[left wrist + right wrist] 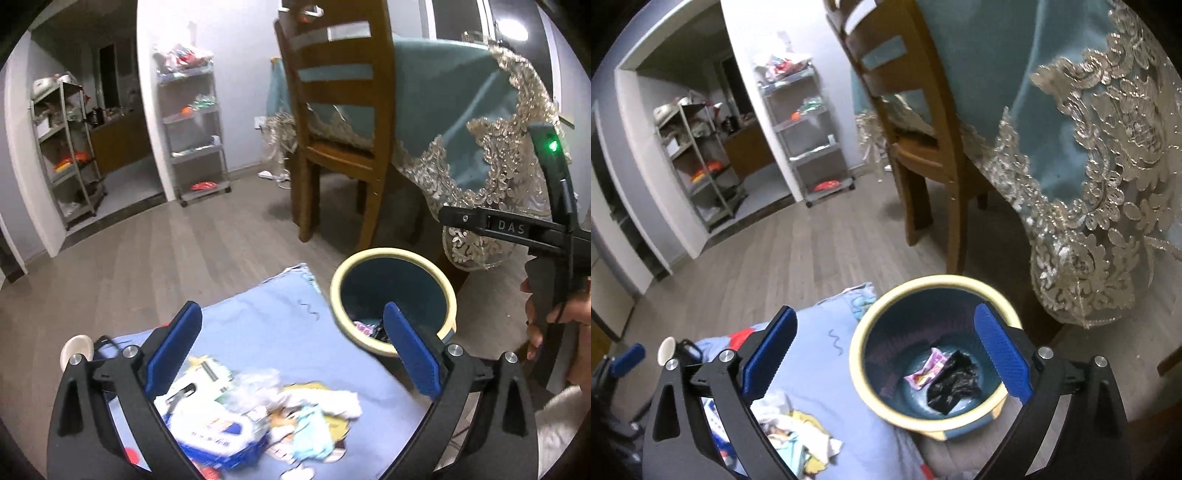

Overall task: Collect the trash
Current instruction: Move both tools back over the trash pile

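Trash (258,413) lies in a loose heap on the blue cartoon-print cloth (266,332), just beside the teal bin (960,302) with its cream rim: crumpled white tissue, a pale blue scrap and a white-and-blue packet, all blurred, the print on the packet unreadable and the near edge of the heap cut off by the frame. The left gripper (291,354) hangs over that heap, its blue-padded jaws spread wide with nothing between them. The right gripper (886,354) is likewise wide apart and empty, poised above the bin's mouth, one pad overlapping the rim. From the right wrist you look straight down into the bin, where a pink wrapper (927,369) and a crumpled black bag (953,384) lie touching on the bottom; from the left wrist the pad hides nearly all of that. Only the left view shows the person's right hand (554,317) clasping the black handle. Behind stand a wooden chair (332,110), a lace-trimmed teal tablecloth (1071,110) and grey shelving racks (192,129) on the plank floor
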`<state>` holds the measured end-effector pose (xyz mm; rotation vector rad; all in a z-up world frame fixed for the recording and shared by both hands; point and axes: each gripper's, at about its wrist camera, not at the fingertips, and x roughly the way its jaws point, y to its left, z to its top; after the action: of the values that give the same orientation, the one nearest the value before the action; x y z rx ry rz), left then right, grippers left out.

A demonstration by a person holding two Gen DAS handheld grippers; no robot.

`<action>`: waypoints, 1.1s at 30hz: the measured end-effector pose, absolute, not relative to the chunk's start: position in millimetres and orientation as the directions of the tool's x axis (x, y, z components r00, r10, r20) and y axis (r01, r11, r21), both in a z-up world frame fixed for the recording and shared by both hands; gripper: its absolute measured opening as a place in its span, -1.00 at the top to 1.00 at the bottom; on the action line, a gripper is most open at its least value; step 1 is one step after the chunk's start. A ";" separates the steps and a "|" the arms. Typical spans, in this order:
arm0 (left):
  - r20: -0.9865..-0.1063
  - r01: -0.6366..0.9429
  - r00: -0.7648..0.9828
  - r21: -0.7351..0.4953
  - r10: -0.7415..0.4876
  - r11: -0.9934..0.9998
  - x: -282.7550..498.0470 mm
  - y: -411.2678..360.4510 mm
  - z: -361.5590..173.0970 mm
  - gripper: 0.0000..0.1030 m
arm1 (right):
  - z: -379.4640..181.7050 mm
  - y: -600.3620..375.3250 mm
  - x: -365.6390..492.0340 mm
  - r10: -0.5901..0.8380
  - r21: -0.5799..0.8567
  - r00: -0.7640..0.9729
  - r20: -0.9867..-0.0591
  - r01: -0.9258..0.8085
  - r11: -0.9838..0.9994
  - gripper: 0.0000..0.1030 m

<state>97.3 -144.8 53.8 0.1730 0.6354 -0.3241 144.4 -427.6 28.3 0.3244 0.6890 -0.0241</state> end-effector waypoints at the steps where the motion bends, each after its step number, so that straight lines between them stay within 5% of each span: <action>1: -0.602 0.340 0.763 0.065 -0.235 0.938 91.8 -137.3 56.6 -0.88 | 29.9 -424.0 141.6 0.091 0.295 0.775 -0.626 0.127 0.947 -0.88; 8: -0.590 0.246 0.788 0.042 -0.174 0.968 56.3 -69.8 65.2 -0.88 | 31.7 -387.9 116.0 0.151 0.376 0.778 -0.610 0.116 0.919 -0.89; 19: -0.609 0.109 0.792 0.054 -0.054 0.993 18.5 11.5 44.0 -0.88 | 25.5 -316.1 89.0 0.186 0.287 0.749 -0.636 0.005 0.958 -0.90; 33: -0.664 0.075 0.746 0.006 -0.053 0.997 23.1 42.5 5.3 -0.88 | -31.3 -267.0 84.2 0.204 0.232 0.634 -0.746 -0.039 0.972 -0.90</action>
<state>23.1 42.5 5.3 0.0327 0.7250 -0.0699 84.2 -267.0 -31.3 0.2020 0.8749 0.1395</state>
